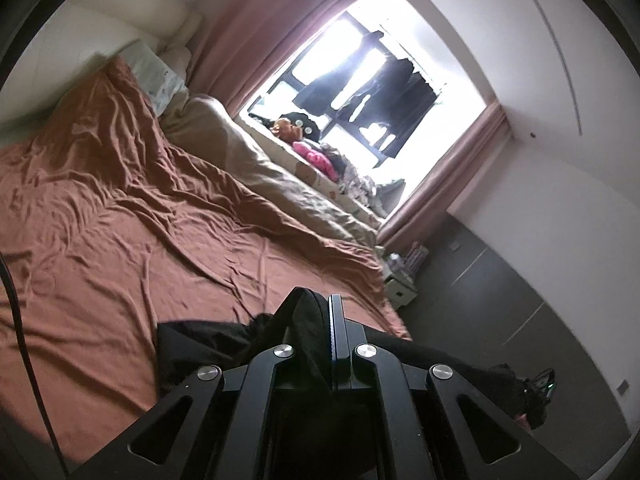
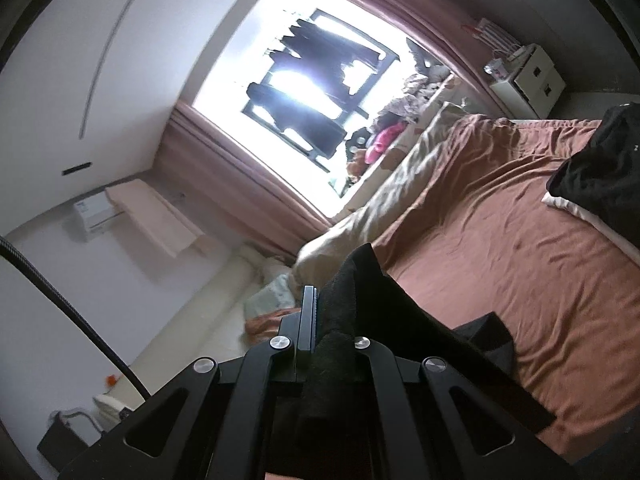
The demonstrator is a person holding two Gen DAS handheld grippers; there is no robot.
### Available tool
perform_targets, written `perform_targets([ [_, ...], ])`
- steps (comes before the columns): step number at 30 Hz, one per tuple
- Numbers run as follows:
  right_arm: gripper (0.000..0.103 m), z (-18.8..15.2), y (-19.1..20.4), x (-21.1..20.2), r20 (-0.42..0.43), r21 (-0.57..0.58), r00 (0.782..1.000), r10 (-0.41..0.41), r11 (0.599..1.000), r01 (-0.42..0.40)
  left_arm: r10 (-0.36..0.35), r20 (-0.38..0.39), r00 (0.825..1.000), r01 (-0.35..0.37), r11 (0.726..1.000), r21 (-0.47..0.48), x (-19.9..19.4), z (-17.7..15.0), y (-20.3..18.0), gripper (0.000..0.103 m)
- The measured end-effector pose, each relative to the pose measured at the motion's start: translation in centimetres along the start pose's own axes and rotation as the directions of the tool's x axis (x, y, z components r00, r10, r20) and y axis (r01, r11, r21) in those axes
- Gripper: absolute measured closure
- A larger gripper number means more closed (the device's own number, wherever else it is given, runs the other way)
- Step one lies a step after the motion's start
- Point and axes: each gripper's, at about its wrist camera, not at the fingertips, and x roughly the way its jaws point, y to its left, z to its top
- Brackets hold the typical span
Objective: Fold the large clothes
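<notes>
Bedroom w/ a wide bed (image 1: 120, 208) under a rumpled rust-brown sheet; both views are rolled over, so the room sits at a slant.

Left gripper (image 1: 320, 320): jaws closed down on a fold of the black garment (image 1: 200, 340). Cloth bunches up btwn the fingers and drapes off to both sides just below the tips, lying over the near edge of the sheet. Ahead of it & a bit right, a beige duvet (image 1: 248, 160) is heaped along the far side of the bed, w/ a pale pillow (image 1: 160, 76) beyond that. Further ahead-right is the bright window (image 1: 360, 92) w/ pink curtains (image 1: 256, 28), dark clothes hanging in it, and a clutter of pink and patterned stuff (image 1: 320, 158) on the sill. A small white cabinet (image 1: 400, 284) stands just right of the tips, past the bed corner.

Right gripper (image 2: 320, 308): also clamped shut on the black garment (image 2: 360, 288), which rises in a peak over the right finger and trails off to the right across the sheet. Well off to the right, a separate dark pile (image 2: 600, 160) sits at the bed's edge on something pale. Window (image 2: 304, 80) is ahead & up; a wall AC unit (image 2: 96, 212) is off to the left.
</notes>
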Motion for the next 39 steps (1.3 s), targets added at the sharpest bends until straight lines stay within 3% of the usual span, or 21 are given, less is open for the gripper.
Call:
perform_targets([
  [12,0.102,2.1,-0.9,9.6,-0.067,-0.013,0.988,-0.14,0.99,0.14,0.086,-0.139,0.987,-0.093,0.995,-0.043,13.1,1.4,6.6,0.1],
  [19,0.102,1.4,-3.3,14.0,-0.128,0.021,0.963,-0.239,0.97,0.243,0.15,-0.231,0.961,-0.173,0.981,-0.082,19.8,-0.2,12.2,0.1],
  [21,0.102,0.9,-4.2,15.2,-0.155,0.051,0.949,-0.273,0.958,0.284,0.183,-0.269,0.946,-0.214,0.973,-0.091,21.6,-1.3,13.9,0.099],
  [25,0.102,-0.9,-5.5,17.0,-0.244,0.102,0.915,-0.321,0.93,0.353,0.249,-0.37,0.895,-0.314,0.941,-0.127,24.5,-4.3,17.8,0.099],
  [28,0.101,-1.6,-5.3,17.3,-0.288,0.107,0.893,-0.346,0.915,0.389,0.253,-0.412,0.876,-0.339,0.929,-0.151,25.2,-5.7,19.5,0.092],
  [29,0.098,-1.7,-4.9,17.2,-0.294,0.1,0.887,-0.357,0.911,0.4,0.249,-0.422,0.872,-0.343,0.925,-0.162,25.2,-6.0,20.0,0.089],
  [31,0.073,-1.3,-3.7,17.0,-0.295,0.08,0.88,-0.373,0.908,0.412,0.251,-0.419,0.872,-0.346,0.923,-0.168,24.9,-5.7,20.3,0.077],
  [32,0.034,-1.2,-3.1,16.8,-0.291,0.076,0.883,-0.368,0.911,0.404,0.252,-0.413,0.875,-0.345,0.923,-0.168,24.7,-5.5,20.3,0.06],
  [33,0.009,-1.0,-2.4,16.4,-0.282,0.081,0.893,-0.351,0.919,0.386,0.251,-0.393,0.885,-0.338,0.926,-0.17,24.2,-5.0,20.0,0.039],
  [35,0.008,-0.5,-0.5,15.3,-0.257,0.078,0.91,-0.324,0.932,0.354,0.252,-0.338,0.907,-0.322,0.932,-0.167,22.9,-4.1,19.2,0.023],
  [37,0.008,0.2,2.0,14.2,-0.246,0.046,0.917,-0.313,0.942,0.333,0.252,-0.297,0.921,-0.307,0.939,-0.154,21.5,-3.2,18.2,0.022],
  [39,0.008,0.5,3.7,13.2,-0.238,0.016,0.918,-0.317,0.944,0.33,0.258,-0.293,0.921,-0.307,0.942,-0.136,20.6,-2.9,17.5,0.022],
])
